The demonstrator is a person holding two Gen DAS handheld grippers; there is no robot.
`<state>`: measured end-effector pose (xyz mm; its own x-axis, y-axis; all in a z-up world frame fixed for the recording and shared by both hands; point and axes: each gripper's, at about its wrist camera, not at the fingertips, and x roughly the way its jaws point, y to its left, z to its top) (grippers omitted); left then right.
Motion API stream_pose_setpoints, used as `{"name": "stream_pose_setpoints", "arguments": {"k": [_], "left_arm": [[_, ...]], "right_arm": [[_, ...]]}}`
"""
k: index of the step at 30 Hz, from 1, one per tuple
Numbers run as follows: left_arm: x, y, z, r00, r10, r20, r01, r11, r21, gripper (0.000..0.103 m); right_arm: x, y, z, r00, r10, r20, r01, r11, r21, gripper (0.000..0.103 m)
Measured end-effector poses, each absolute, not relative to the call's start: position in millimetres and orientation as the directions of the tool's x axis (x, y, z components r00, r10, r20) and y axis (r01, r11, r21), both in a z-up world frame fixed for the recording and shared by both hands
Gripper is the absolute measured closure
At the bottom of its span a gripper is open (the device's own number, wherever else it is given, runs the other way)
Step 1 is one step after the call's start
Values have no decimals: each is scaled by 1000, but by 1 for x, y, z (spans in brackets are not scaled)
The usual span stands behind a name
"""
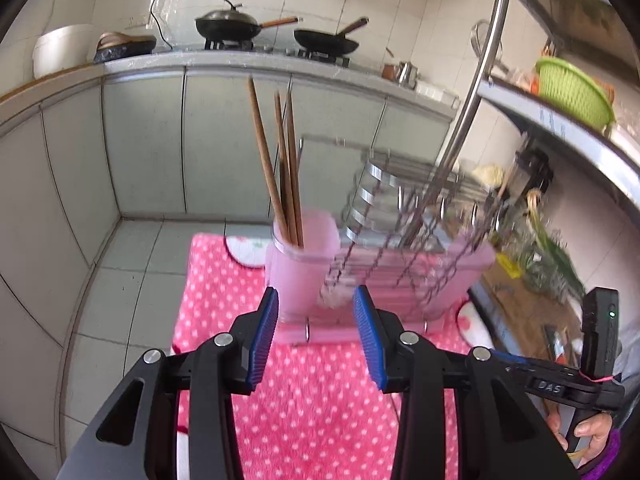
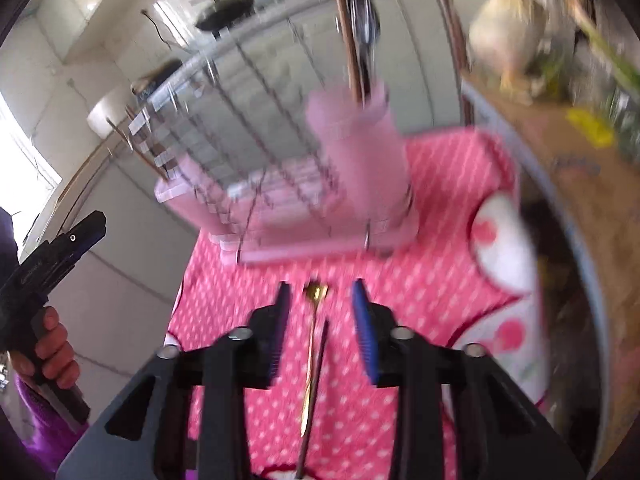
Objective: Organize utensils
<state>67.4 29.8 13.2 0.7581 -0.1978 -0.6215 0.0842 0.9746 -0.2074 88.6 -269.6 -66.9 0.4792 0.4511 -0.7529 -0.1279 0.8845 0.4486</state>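
My left gripper [image 1: 316, 300] stands open with nothing between its blue pads, just in front of a pink cup [image 1: 300, 268] that holds several wooden chopsticks [image 1: 280, 168]. The cup sits on the left end of a pink dish rack [image 1: 460, 268] with wire dividers. In the right wrist view, my right gripper [image 2: 321, 292] hangs open low over a pink polka-dot cloth [image 2: 432, 280]. A gold spoon [image 2: 313, 320] lies on the cloth between its jaws, apart from both pads. A thin dark stick [image 2: 318, 364] lies beside the spoon. The rack's other pink cup [image 2: 360, 152] holds a dark-handled utensil [image 2: 362, 28].
Two black woks [image 1: 228, 24] stand on a stove across the floor. A metal shelf at the right carries a green basket [image 1: 572, 92]. A cardboard box [image 2: 580, 168] with greens borders the cloth on the right. A person's hand [image 2: 52, 344] holds the other gripper's handle.
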Motion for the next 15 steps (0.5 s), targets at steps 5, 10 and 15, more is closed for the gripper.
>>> {"name": "stream_pose_setpoints", "arguments": {"k": [5,10,15], "left_arm": [[65,23,-18,707,-228,-670,102,970,-222,64],[66,18,-36,671,-266,-692,124,961,-249,65],[74,8,-46,638,-280,-717,142,958,-248,65]], "right_arm": [[95,-244,-110,349,472,-810,-96,878,470,88],[105,-222,-131,295,418,-859,-87,907,412,89],[111,-211,-157,242,374,-895,-65,927,369,94]]}}
